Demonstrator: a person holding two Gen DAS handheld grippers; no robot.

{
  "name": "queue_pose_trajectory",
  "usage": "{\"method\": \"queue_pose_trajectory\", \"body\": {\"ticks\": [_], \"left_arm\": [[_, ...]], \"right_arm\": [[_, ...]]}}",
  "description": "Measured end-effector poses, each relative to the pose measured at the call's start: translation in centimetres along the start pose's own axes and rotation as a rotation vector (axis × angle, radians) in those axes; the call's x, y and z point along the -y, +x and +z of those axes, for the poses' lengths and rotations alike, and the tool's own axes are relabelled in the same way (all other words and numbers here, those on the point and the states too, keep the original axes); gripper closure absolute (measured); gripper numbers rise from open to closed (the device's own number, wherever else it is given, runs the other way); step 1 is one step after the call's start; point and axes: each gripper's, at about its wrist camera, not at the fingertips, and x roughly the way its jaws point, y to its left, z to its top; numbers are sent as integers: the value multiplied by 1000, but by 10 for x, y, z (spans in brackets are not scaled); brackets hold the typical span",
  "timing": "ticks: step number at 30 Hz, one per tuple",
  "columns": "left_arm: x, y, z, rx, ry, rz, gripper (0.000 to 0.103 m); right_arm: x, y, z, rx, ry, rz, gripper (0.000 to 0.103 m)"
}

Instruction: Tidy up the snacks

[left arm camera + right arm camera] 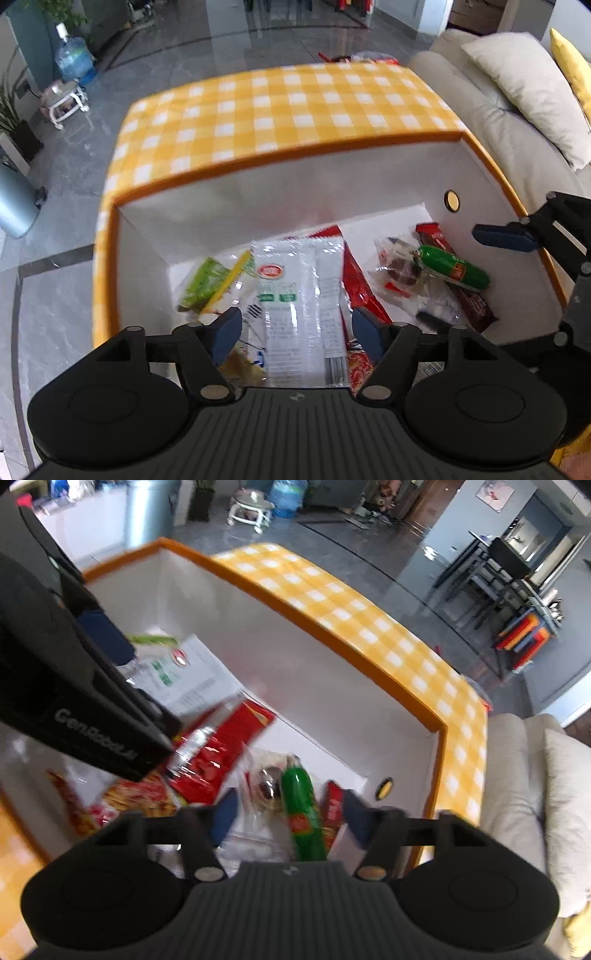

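We are holding our left gripper (pixel 297 328) over the box (pixel 295 192), and its jaws are standing wide apart. A white packet (pixel 303 295) is lying between the blue pads (pixel 225 332), but the pads are not pressing on it. We are holding our right gripper (pixel 288 818) over the right end of the same box. Its jaws are also standing wide, and a green sausage (pixel 301 805) is lying between them with nothing squeezing it.

The white packet is resting in the middle of the box floor, on top of a red packet (pixel 360 288). A green and yellow packet (pixel 212 282) is sitting by the left wall. The green sausage is lying near the right wall, across a clear packet with something dark inside (pixel 399 269) and a brown bar (pixel 476 302).

The box is white inside with an orange rim. A yellow checked cloth (pixel 280 110) is covering the part behind the box's far wall. A pale sofa (pixel 517 122) is sitting just beside the right side.
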Motion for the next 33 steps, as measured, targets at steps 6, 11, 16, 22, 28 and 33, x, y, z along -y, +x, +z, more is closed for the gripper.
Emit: {"method": "queue_pose_trajectory", "body": {"ticks": [6, 11, 16, 22, 28, 33], "left_arm": [[-6, -40, -2, 98, -12, -1, 18], [-6, -81, -10, 220, -14, 26, 18], [-9, -121, -19, 348, -33, 65, 18], [-5, -170, -37, 518, -20, 143, 11], [13, -207, -64, 645, 40, 240, 2], [21, -219, -84, 682, 46, 295, 2]], "right_arm": [[6, -31, 6, 41, 44, 10, 19], [14, -61, 13, 84, 110, 13, 15], [14, -101, 20, 158, 136, -24, 9], [10, -158, 16, 272, 148, -61, 4], [-1, -200, -4, 345, 199, -58, 4], [-11, -229, -26, 408, 252, -73, 4]]}}
